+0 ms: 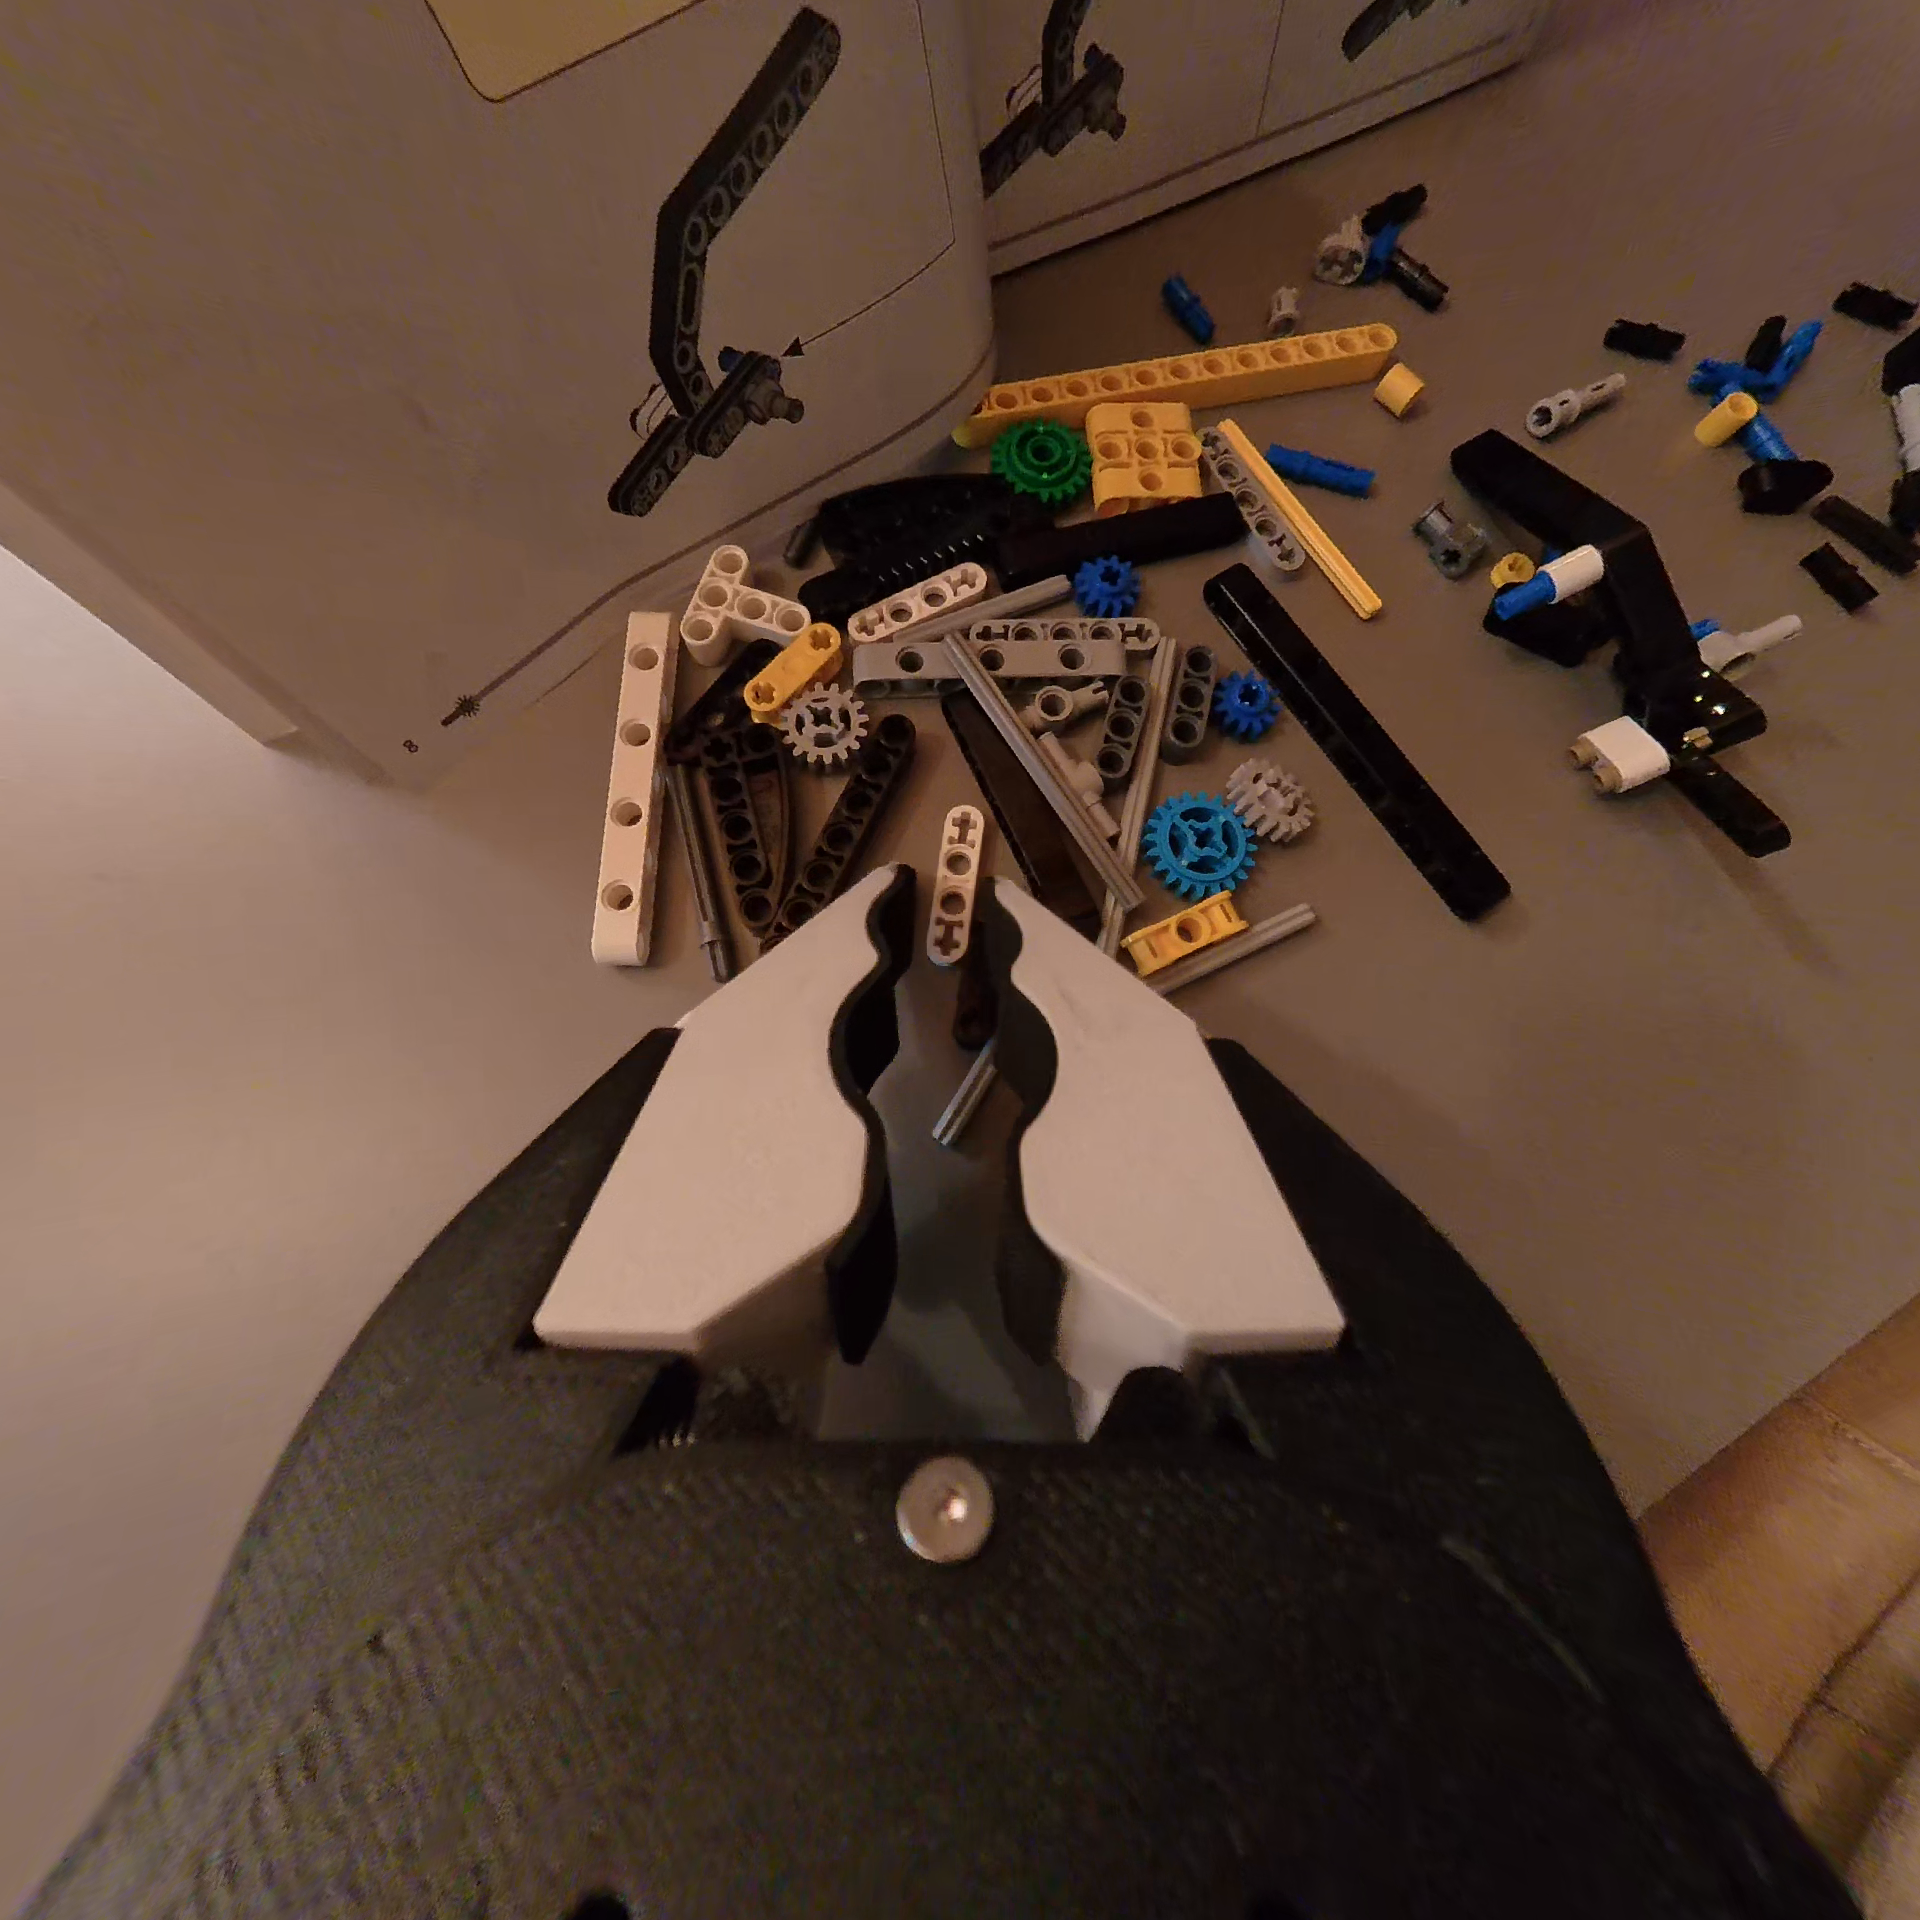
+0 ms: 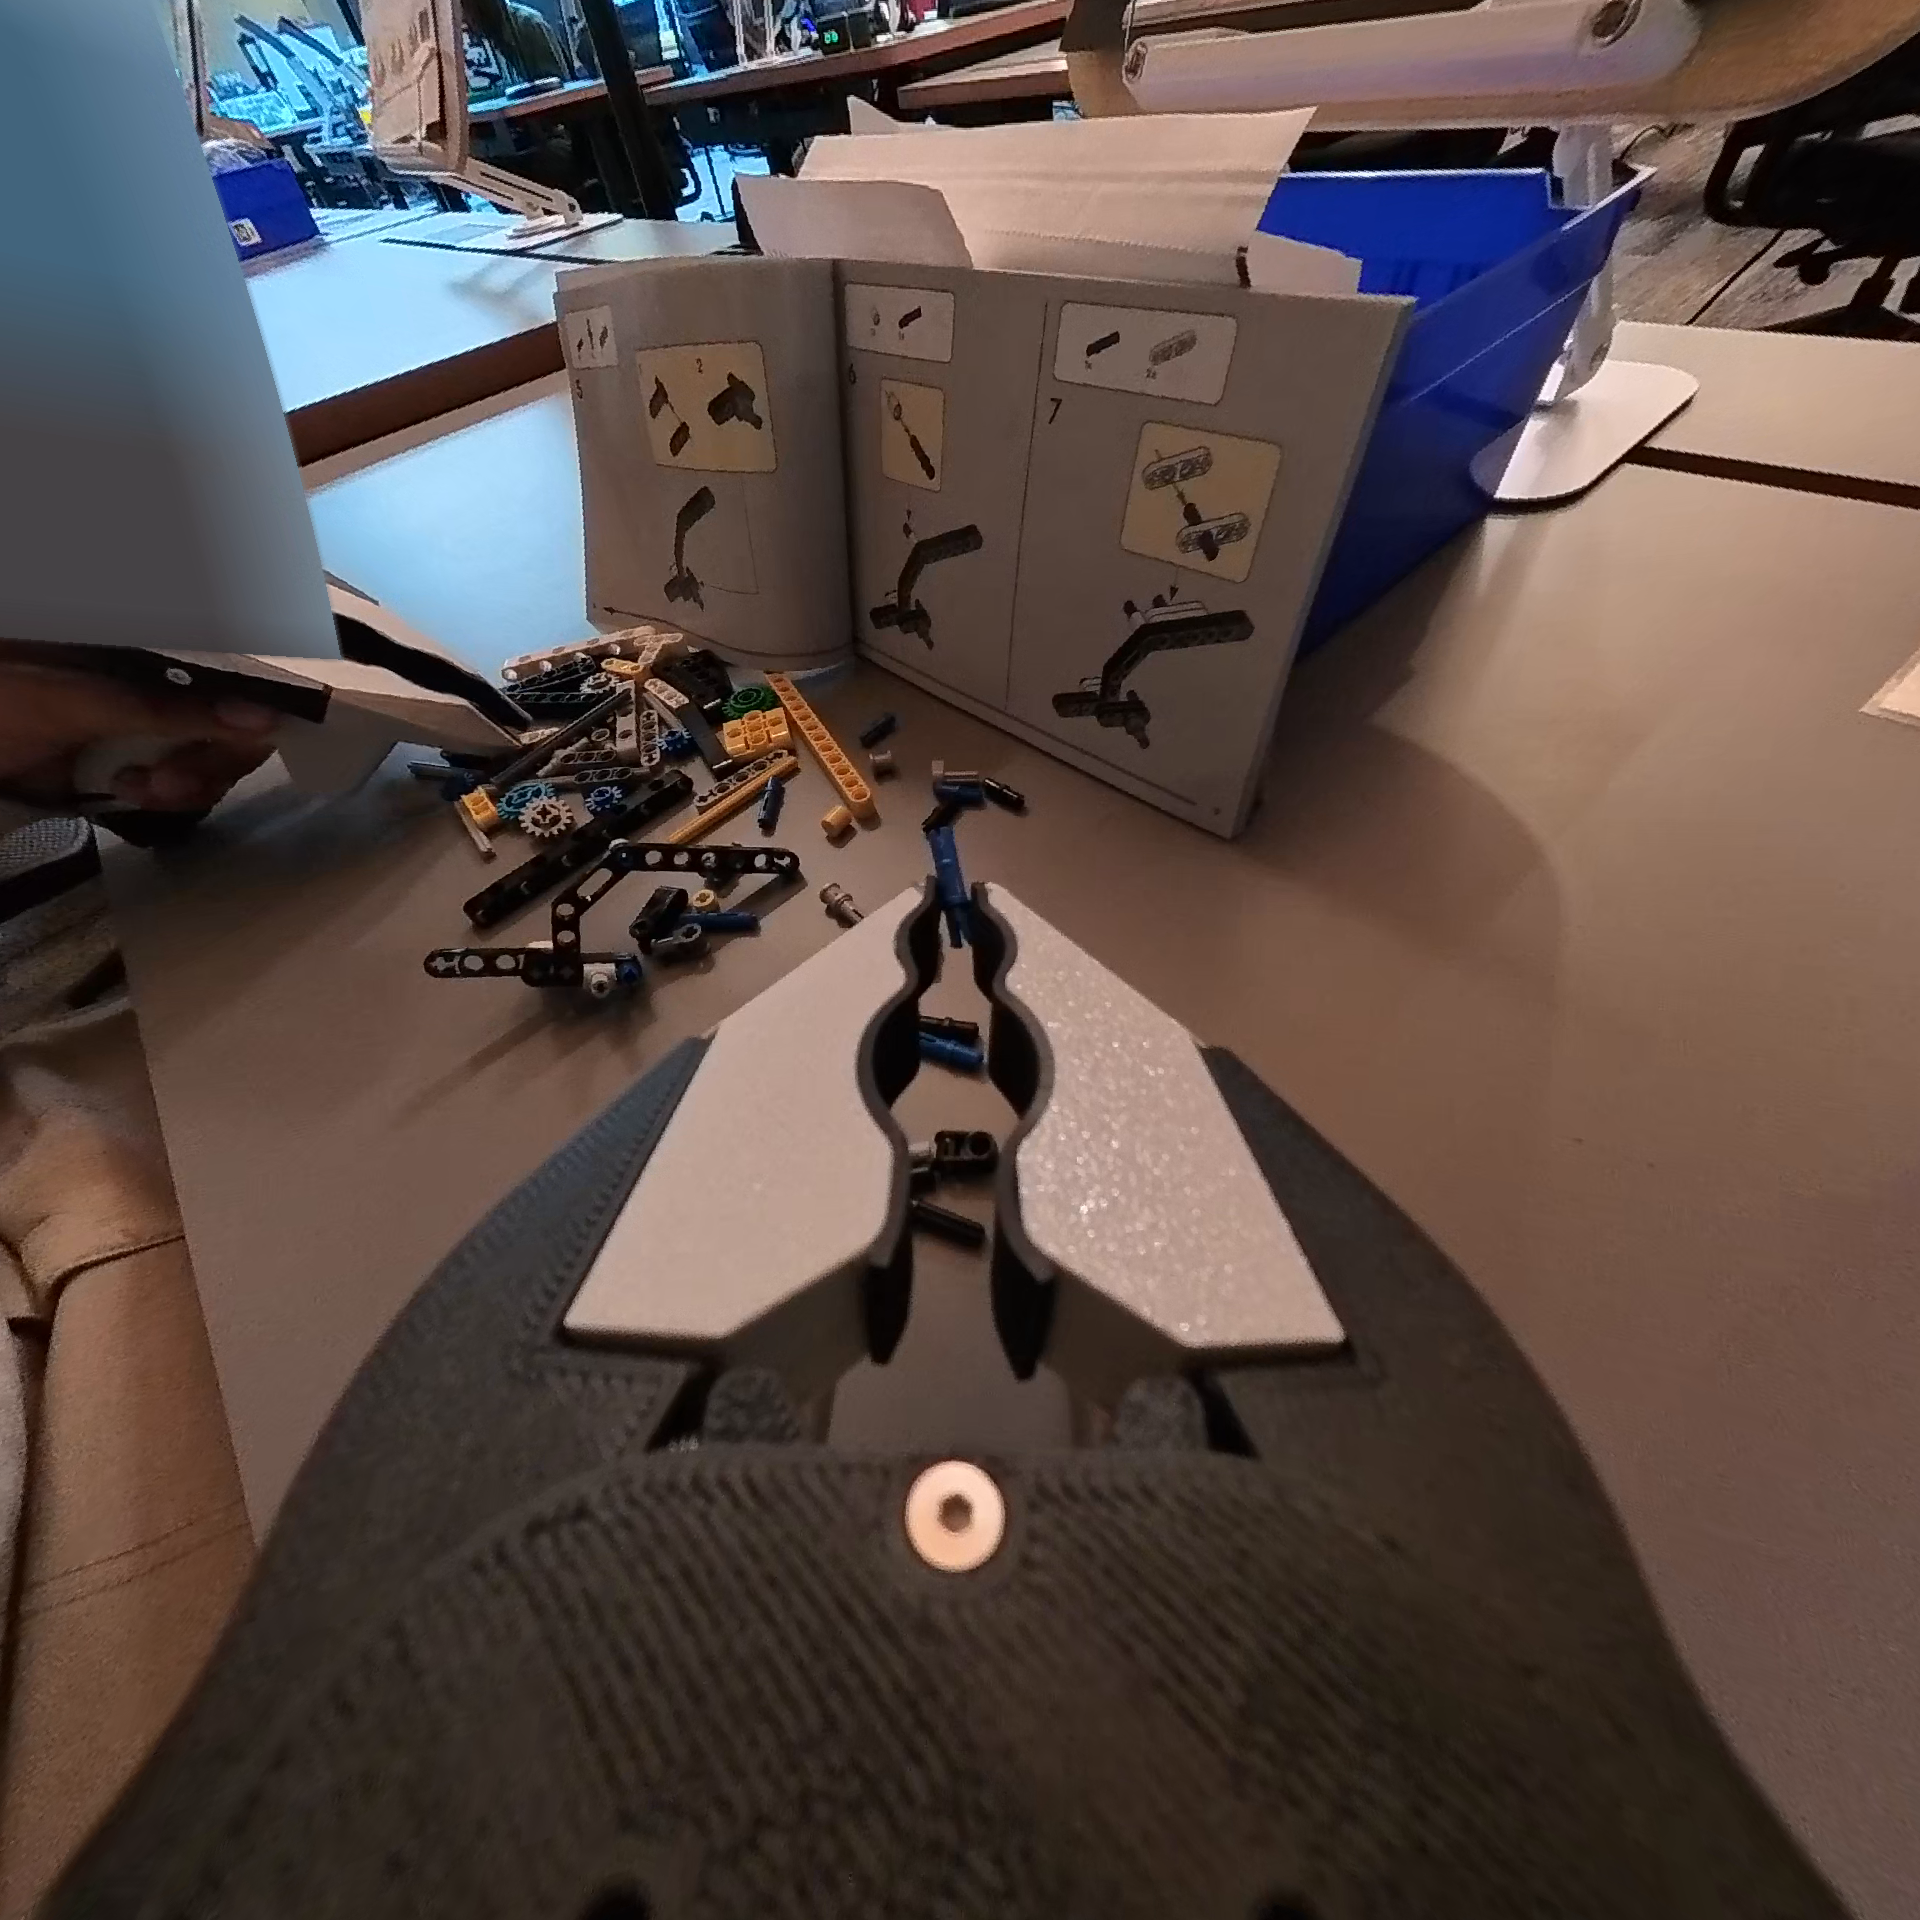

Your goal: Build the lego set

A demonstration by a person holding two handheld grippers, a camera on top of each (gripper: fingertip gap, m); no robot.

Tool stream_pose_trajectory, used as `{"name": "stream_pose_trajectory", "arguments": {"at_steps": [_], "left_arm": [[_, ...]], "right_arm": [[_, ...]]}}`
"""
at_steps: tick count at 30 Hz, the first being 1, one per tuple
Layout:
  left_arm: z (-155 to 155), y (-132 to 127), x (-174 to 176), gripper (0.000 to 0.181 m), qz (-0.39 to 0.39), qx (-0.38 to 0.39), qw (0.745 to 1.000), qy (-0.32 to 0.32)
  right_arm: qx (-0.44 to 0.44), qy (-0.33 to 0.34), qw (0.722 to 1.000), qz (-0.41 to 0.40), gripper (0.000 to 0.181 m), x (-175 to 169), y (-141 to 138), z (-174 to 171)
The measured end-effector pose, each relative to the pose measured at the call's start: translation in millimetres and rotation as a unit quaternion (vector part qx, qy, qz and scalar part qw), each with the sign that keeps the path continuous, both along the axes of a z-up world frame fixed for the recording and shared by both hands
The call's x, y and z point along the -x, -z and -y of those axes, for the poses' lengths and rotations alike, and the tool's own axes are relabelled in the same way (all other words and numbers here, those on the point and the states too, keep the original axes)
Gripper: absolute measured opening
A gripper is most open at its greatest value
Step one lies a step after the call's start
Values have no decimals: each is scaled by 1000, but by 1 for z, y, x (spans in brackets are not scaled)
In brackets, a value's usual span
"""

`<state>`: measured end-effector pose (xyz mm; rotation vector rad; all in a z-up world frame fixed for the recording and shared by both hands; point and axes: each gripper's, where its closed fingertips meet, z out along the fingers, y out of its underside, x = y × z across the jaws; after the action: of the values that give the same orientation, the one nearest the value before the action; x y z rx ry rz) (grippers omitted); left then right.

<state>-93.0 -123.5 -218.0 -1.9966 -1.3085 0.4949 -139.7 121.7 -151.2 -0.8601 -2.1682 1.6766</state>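
- The left gripper hovered low over the heap of loose pieces, its jaws apart by a narrow gap, with a small white link lying between the tips. Whether the pads touched it could not be told.
- The right gripper pointed at a blue pin piece at its tips, jaws likewise narrowly parted. A firm hold could not be confirmed.
- The part-built black assembly lay on the grey table, left of the right gripper and near the heap. The open instruction booklet stood at the far side against a blue bin.
- Risk, as a judgement: the white link lay on top of grey axles and black beams, so closing there could catch a neighbour or flick the link away.
- Risk: the blue pin was small and round, and it could roll or twist out of the wavy jaws if pinched off-centre.
- Risk: a sweep of either gripper could scatter the heap towards the table edge.
- Counted in the left wrist view: one green gear, three small dark-blue gears, one larger light-blue gear, two grey gears, one long yellow beam, one long white beam.
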Motion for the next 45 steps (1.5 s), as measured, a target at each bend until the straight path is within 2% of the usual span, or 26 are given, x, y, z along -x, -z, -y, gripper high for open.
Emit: {"name": "stream_pose_trajectory", "arguments": {"at_steps": [36,45], "left_arm": [[0,-1,1,6,0,-7,1000,-1],[3,-9,4,6,-24,-14,1000,-10]], "right_arm": [[-1,0,1000,0,3,0,0,0],[-1,0,1000,0,3,0,0,1]]}}
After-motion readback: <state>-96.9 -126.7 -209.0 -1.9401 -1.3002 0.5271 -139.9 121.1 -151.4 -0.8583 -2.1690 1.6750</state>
